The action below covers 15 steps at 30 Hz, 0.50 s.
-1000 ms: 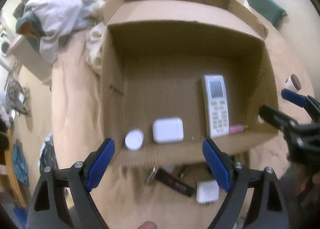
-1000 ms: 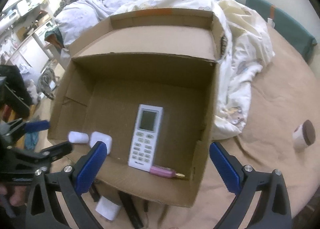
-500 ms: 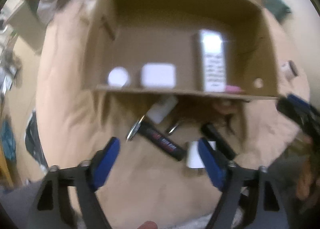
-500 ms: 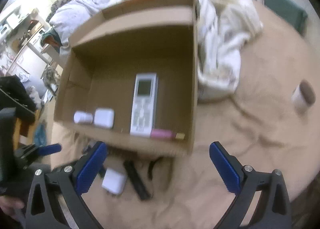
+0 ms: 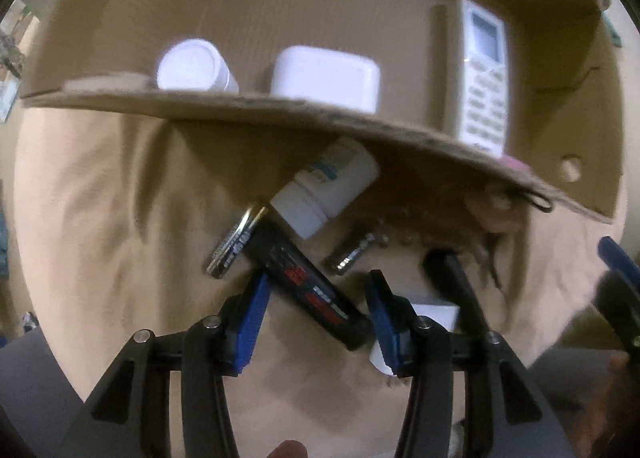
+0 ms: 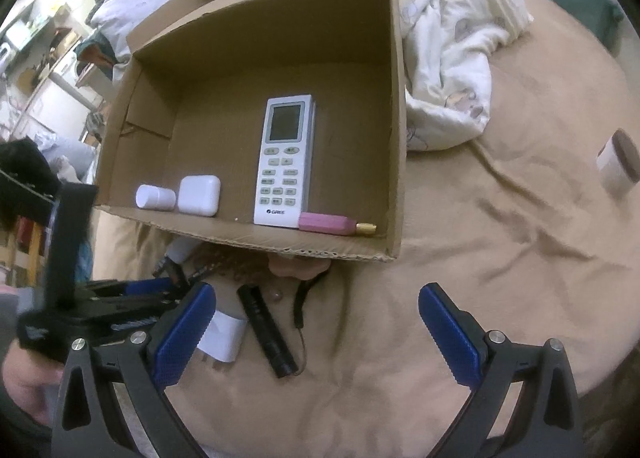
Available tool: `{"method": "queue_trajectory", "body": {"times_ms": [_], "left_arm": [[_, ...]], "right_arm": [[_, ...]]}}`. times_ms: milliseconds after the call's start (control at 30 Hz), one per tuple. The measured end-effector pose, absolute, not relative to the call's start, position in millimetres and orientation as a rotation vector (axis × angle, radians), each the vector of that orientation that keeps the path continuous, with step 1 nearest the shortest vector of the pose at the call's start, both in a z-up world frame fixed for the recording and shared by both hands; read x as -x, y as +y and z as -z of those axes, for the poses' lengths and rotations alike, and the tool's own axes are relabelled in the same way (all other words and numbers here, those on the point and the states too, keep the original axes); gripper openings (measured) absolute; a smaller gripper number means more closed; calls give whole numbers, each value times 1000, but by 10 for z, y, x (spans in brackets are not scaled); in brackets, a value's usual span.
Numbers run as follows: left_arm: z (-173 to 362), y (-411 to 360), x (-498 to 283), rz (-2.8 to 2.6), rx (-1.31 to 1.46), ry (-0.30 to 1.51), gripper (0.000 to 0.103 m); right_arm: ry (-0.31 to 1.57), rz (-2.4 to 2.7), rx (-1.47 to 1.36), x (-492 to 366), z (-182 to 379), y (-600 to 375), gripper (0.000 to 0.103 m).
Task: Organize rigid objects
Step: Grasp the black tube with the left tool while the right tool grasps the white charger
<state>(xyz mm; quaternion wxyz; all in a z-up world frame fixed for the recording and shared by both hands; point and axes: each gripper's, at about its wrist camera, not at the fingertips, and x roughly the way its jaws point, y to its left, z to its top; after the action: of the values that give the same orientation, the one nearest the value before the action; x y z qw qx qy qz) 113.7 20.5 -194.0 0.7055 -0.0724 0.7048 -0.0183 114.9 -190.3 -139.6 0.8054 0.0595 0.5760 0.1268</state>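
Left wrist: claw (image 5: 316, 298) astride marker (image 5: 310, 282).

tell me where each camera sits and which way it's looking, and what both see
Left wrist: sits on the left claw, looking steeply down at the black marker lying between its closing fingers, with the cardboard box above; a fingertip shows at the bottom edge.
Right wrist: sits on the right claw, looking down and forward into the box on the tan bedsheet; its fingers stand wide apart, and the left claw shows at left.
Shared: the box, the white remote, the white case.
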Motion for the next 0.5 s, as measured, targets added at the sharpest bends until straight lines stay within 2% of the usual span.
{"method": "queue_trajectory", "body": {"times_ms": [67, 167, 233, 333, 367, 500], "left_arm": [[1958, 172, -1140, 22, 121, 1567, 32], [1924, 215, -1125, 34, 114, 1577, 19], [1912, 281, -1090, 43, 124, 1599, 17], [1874, 334, -986, 45, 94, 1594, 17], [1855, 356, -961, 42, 83, 1589, 17], [1788, 438, -916, 30, 64, 1569, 17]], "right_arm": [[1241, -272, -130, -1163, 1417, -1898, 103], [1281, -333, -192, -1162, 1459, -1854, 103], [1351, -410, -271, -1168, 1542, -1787, 103], [1444, -535, -400, -1128, 1683, -1627, 55], [1481, -545, -416, -1115, 1740, -1568, 50], [1576, -531, -389, -1072, 1956, -1315, 50]]}}
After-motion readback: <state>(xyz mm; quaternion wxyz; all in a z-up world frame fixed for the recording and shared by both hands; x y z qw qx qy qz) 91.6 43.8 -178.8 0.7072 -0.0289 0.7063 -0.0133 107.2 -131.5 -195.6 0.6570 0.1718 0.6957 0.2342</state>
